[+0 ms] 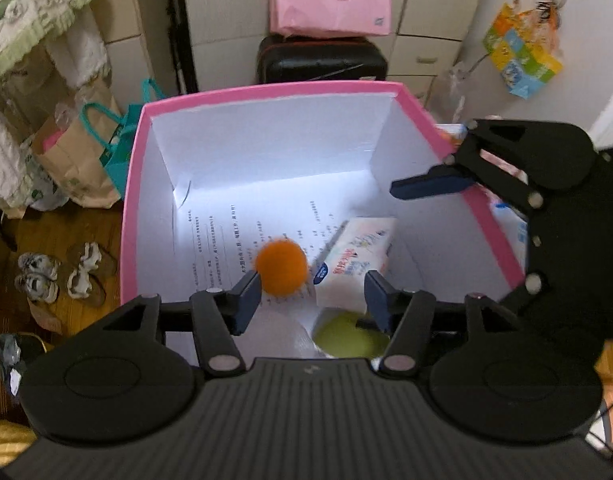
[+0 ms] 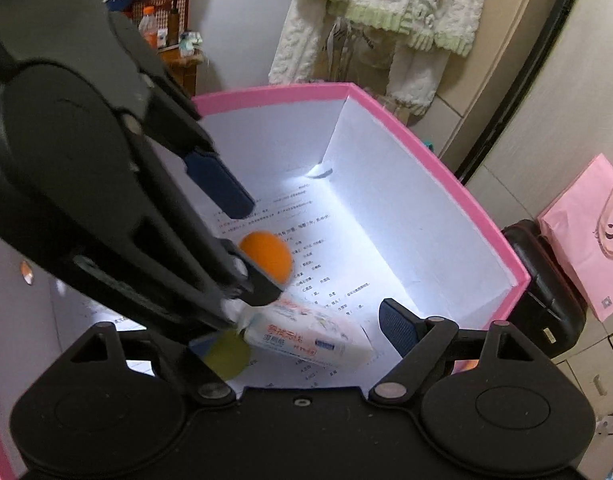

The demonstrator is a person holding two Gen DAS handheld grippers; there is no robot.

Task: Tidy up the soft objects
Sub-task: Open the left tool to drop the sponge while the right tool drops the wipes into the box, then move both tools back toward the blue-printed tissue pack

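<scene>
A fuzzy orange ball (image 1: 281, 267) sits mid-frame in the left wrist view, inside a pink-rimmed white box (image 1: 266, 89), over a printed sheet (image 1: 222, 240) lining the bottom. It lies against the left finger of the left gripper (image 1: 312, 300), whose jaws stand apart with a clear gap on the other side. Just right, a tissue pack (image 1: 358, 256) lies tilted. Below it a yellow-green ball (image 1: 348, 338) is half hidden by the gripper. The right gripper (image 2: 306, 320), at lower centre of its own view, is apart; its left finger is hidden behind the left gripper.
</scene>
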